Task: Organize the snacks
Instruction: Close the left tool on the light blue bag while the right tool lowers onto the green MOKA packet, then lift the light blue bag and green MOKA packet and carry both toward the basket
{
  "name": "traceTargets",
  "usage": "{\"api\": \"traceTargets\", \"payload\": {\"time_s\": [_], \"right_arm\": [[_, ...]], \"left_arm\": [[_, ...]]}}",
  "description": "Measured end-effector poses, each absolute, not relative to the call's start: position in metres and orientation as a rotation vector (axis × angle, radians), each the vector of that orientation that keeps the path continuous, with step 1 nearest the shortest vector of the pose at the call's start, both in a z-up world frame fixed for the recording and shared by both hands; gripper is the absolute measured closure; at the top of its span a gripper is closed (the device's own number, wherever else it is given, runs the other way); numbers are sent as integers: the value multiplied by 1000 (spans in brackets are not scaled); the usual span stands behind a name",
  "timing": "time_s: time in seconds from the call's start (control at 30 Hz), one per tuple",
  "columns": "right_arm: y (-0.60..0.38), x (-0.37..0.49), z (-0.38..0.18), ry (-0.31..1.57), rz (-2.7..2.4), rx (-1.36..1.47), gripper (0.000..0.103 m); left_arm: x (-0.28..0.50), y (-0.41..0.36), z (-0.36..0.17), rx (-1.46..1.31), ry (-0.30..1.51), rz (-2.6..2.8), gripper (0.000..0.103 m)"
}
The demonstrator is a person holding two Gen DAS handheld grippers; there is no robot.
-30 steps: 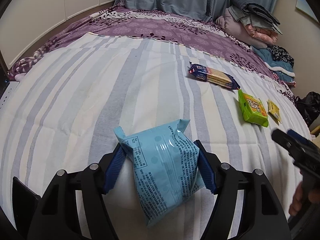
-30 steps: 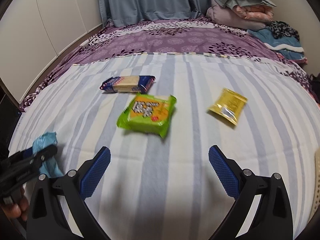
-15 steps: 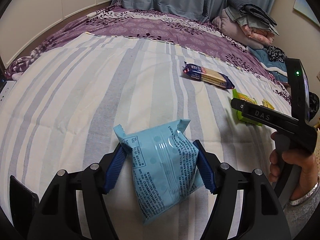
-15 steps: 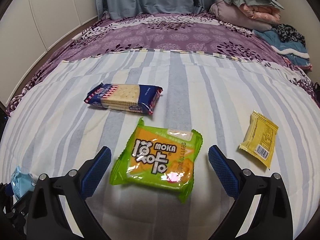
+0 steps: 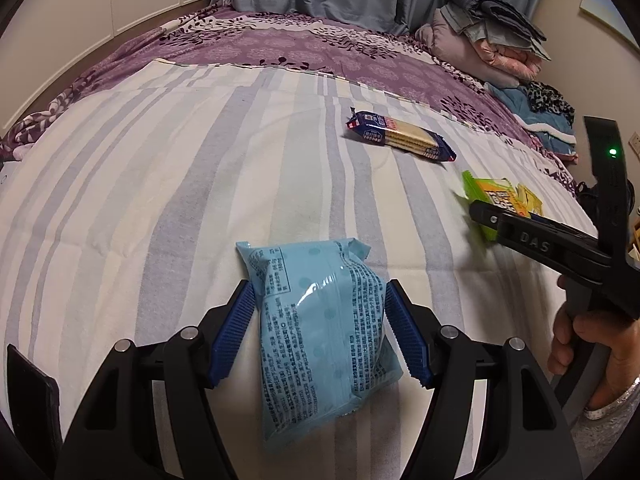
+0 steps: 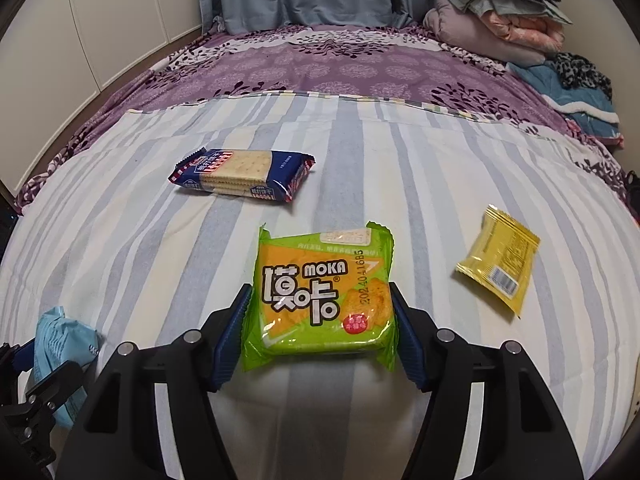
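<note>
Between ribbed blue fingers (image 6: 232, 336), glossy square green packet (image 6: 320, 300) on striped sheet (image 6: 120, 248)

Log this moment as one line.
left gripper: shut on blue packet | right gripper: closing around green packet | cracker pack, yellow sachet: on bed

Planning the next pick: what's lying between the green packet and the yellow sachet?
Nothing, only bare striped sheet between green packet and yellow sachet, in the right wrist view.

Four snack packets: one light-blue packet (image 5: 320, 328), one green packet (image 6: 324, 300), one yellow packet (image 6: 500, 264), one navy cracker packet (image 6: 244, 176).
</note>
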State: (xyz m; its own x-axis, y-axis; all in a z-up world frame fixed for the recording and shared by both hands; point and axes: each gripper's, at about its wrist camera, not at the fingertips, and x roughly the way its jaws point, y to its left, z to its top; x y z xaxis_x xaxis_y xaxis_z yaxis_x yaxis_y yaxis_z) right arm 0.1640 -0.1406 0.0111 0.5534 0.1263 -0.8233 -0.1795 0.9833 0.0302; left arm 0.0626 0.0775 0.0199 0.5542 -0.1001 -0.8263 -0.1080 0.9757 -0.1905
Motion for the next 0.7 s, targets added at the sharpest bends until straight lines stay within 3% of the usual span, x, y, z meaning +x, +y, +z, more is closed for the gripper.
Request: {"api": "traceTargets", "payload": {"time_s": [0.3, 0.43, 0.7], "right_arm": [[-167, 136, 24, 943, 173, 7, 39], [-177, 122, 33, 922, 174, 30, 39], [-204, 95, 57, 871, 151, 81, 39]], "left_arm": [[65, 69, 12, -198, 990, 33, 31], [66, 69, 15, -192, 984, 24, 46], [57, 60, 35, -173, 949, -11, 48]]}}
